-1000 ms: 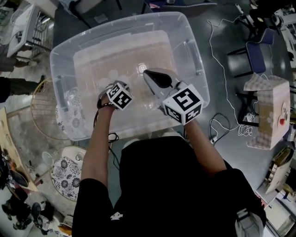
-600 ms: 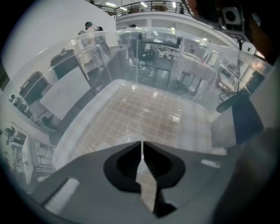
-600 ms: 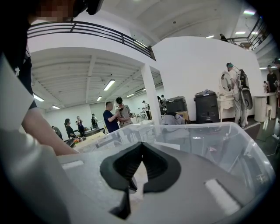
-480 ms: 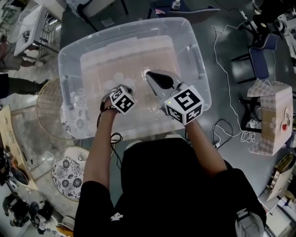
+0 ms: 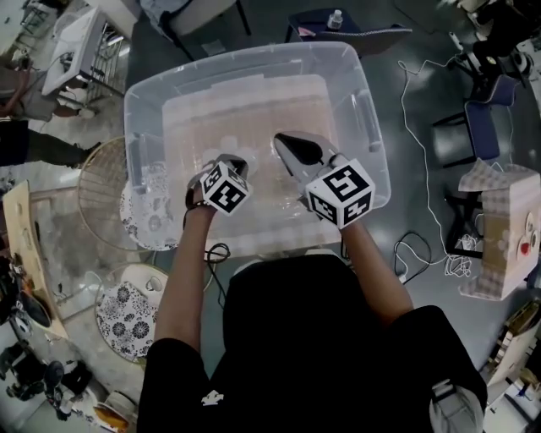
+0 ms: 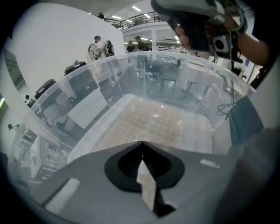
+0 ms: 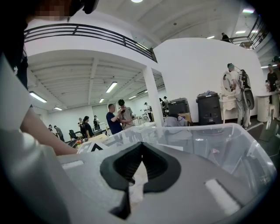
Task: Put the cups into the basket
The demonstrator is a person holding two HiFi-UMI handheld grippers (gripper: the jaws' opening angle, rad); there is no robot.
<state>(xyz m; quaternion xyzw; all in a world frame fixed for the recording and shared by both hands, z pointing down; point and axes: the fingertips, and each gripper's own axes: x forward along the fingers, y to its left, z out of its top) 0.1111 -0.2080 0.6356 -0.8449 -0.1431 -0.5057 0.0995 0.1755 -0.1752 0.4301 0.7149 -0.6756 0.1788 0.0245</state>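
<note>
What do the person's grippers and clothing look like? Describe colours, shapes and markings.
The left gripper and right gripper each have a grey body tapering to two pointed jaws lined with black ribbed pads. Each carries a white cube printed with black square markers. The person wears a black short-sleeved top. A black cable hangs by the left wrist.

Both hand-held grippers (image 6: 141, 148) (image 7: 141, 146) seemingly closed.

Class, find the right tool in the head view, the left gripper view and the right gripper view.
Head view: right tool at centre, over the clear tub.
Left gripper view: right tool at the top edge, right of centre.
Right gripper view: right tool at bottom centre, jaws shut.
Shared landmark: the clear tub.
</note>
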